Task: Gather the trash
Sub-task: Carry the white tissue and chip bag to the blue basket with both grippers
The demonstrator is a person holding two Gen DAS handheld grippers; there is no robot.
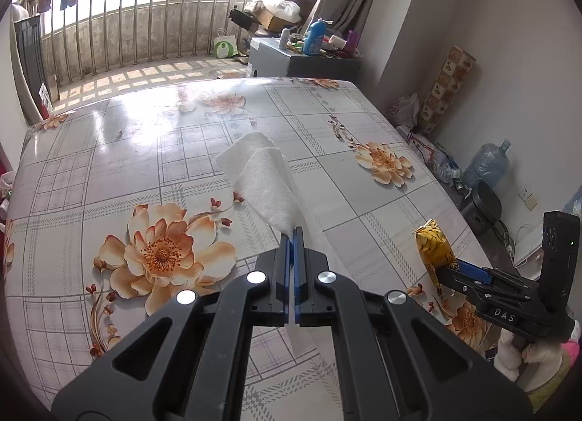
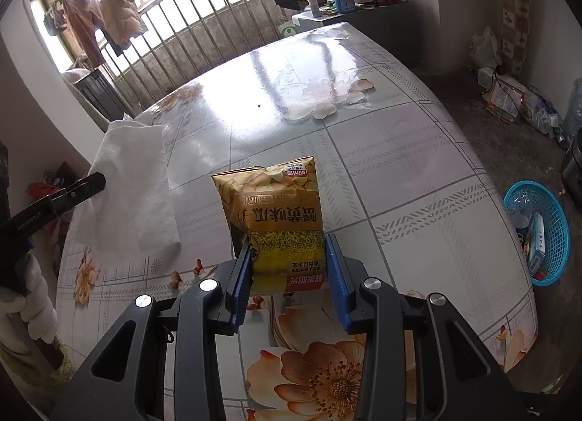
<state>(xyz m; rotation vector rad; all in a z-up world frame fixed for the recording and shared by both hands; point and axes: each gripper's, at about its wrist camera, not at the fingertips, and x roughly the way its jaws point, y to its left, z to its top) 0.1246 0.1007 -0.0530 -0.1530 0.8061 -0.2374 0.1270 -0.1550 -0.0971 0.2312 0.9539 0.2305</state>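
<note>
The left gripper (image 1: 293, 235) has its jaws pressed almost flat together on the near corner of a white paper towel (image 1: 260, 175), which lifts off the table (image 1: 109, 151) and fans out toward the far side, its folded upper edge hanging free above the floral tablecloth. In the right wrist view the same towel (image 2: 132, 184) shows at the left, draped from the black tip of that gripper (image 2: 96, 181), with the person's white-gloved hand (image 2: 29, 308) below it. The right gripper (image 2: 289, 257) is partly open, its blue-padded fingers (image 2: 336, 268) closed against the two sides of a yellow snack packet (image 2: 272, 210); the packet stands upside down in the grip, printed text inverted, raised over the near part of the table (image 2: 418, 166). From the left wrist view this gripper (image 1: 449, 271) appears at the right, near the table's right edge, with the packet (image 1: 433, 239) sticking up from its tip. On the floor to the right of the table sits a blue plastic basket (image 2: 556, 235) holding a few discarded items. Farther off, a grey cabinet (image 1: 302, 64) cluttered with bottles stands beyond the table's far edge, before a balcony railing (image 1: 145, 20) with clothes hanging above it. A large water jug (image 1: 485, 162) rests on the floor by the right wall.
</note>
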